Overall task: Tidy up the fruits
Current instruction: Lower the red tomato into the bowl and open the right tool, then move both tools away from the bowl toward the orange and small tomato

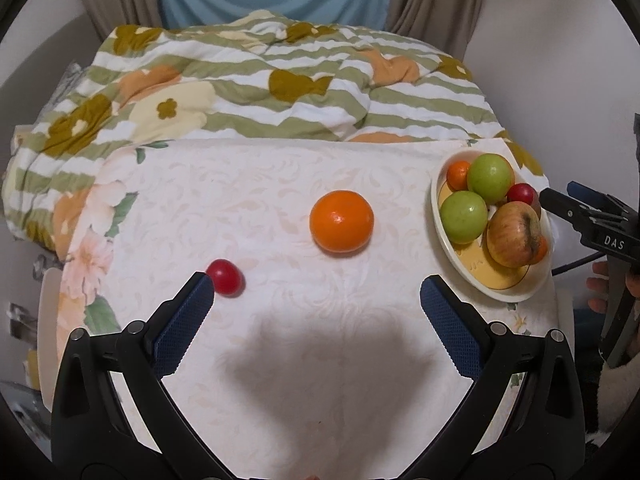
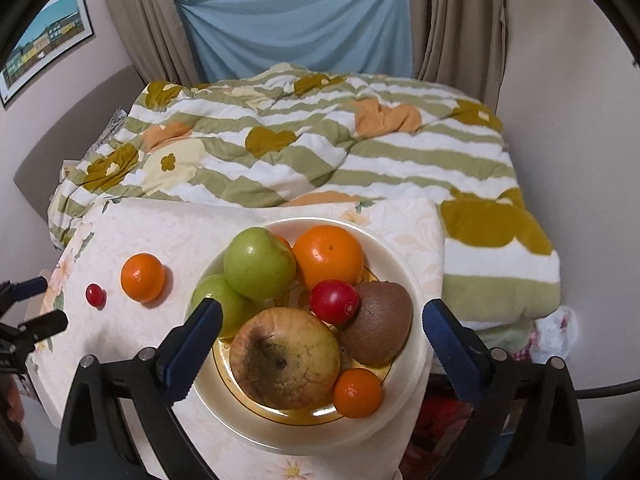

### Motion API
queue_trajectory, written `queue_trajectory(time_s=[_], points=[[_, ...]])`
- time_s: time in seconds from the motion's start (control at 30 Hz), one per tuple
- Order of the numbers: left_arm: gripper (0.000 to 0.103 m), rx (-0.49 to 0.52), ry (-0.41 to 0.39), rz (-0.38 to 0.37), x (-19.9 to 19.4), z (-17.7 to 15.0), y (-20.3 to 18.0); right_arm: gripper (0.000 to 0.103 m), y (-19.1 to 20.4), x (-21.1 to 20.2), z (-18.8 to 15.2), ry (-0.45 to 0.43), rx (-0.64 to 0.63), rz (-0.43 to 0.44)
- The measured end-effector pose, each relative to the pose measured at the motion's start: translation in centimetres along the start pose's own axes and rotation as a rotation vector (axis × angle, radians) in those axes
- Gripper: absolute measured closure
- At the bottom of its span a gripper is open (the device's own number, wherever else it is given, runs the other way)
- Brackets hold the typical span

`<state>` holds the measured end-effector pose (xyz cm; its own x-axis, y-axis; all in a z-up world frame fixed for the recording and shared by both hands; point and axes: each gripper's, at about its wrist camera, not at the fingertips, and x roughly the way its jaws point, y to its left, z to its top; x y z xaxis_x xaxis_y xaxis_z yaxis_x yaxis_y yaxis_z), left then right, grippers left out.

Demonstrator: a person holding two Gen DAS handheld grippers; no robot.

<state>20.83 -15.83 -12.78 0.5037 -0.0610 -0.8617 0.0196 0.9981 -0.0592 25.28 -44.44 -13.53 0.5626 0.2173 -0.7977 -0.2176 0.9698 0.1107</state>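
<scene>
- Sitting in the bowl (image 2: pixel 404 280): seven fruits.
- Lying loose on the cloth (image 1: pixel 280 360): orange (image 1: pixel 341 221), cherry tomato (image 1: pixel 225 277).
- Standing wide and empty: left gripper (image 1: pixel 316 300), right gripper (image 2: pixel 322 326).

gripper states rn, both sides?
left gripper: open, holding nothing, above the tablecloth.
right gripper: open, holding nothing, over the fruit bowl.
</scene>
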Motion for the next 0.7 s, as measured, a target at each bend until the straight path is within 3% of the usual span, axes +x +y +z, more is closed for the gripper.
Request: queue_trajectory(time_s=[0.5,0.7], points=[[0.0,-0.028,-0.107,0.009,-5.7,-0.6,2.2,0.003,4.2,-5.9,0.9,-0.104,-0.064,-0.032],[0.0,-0.024,-0.147,0.053,-7.9,-0.9,2.8,0.003,7.4,-7.1,1.8,-0.113,-0.098,0.035]])
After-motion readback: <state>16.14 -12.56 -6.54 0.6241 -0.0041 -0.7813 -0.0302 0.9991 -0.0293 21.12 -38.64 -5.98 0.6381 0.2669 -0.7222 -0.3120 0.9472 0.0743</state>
